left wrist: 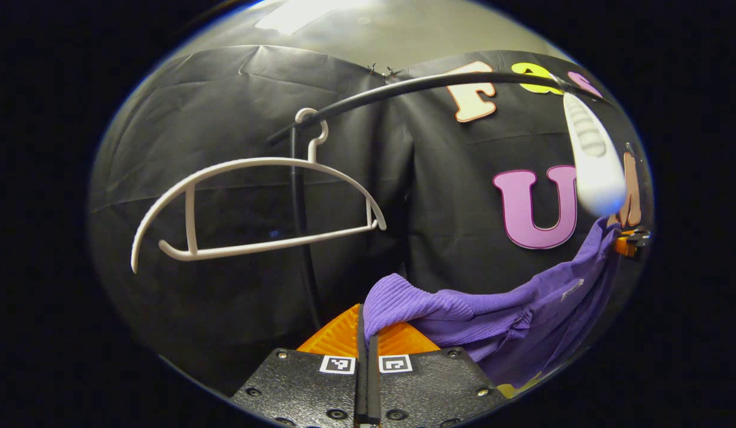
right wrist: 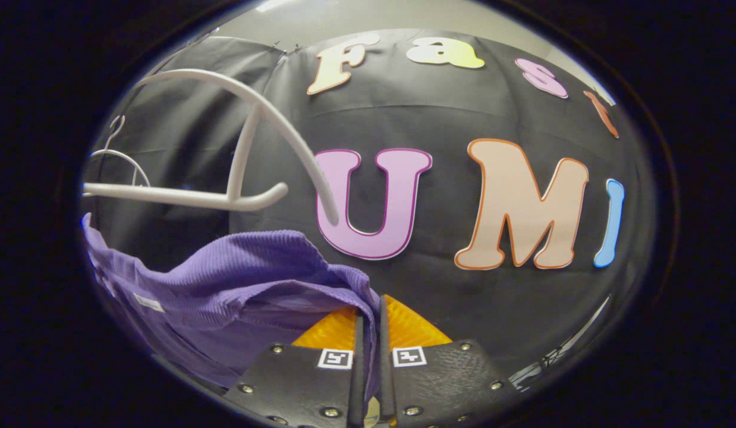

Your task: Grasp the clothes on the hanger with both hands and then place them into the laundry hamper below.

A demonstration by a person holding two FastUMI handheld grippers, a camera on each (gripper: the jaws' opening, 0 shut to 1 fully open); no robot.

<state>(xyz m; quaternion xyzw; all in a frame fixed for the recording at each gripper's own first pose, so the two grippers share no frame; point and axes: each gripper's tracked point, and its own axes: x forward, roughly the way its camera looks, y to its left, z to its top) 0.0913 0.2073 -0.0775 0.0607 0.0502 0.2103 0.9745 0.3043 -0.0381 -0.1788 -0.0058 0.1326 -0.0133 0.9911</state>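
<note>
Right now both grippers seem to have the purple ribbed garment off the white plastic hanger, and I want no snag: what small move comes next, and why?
Probably lower both together, keeping them shut. The purple ribbed garment hangs clamped between the left gripper and the right gripper, below the bare white plastic hanger.

black rail [left wrist: 439,83]: curved across top, far | black upright pole [left wrist: 299,238]: stood below rail's left end | pale ceiling [left wrist: 368,27]: above black cloth wall [left wrist: 225,107]
</note>
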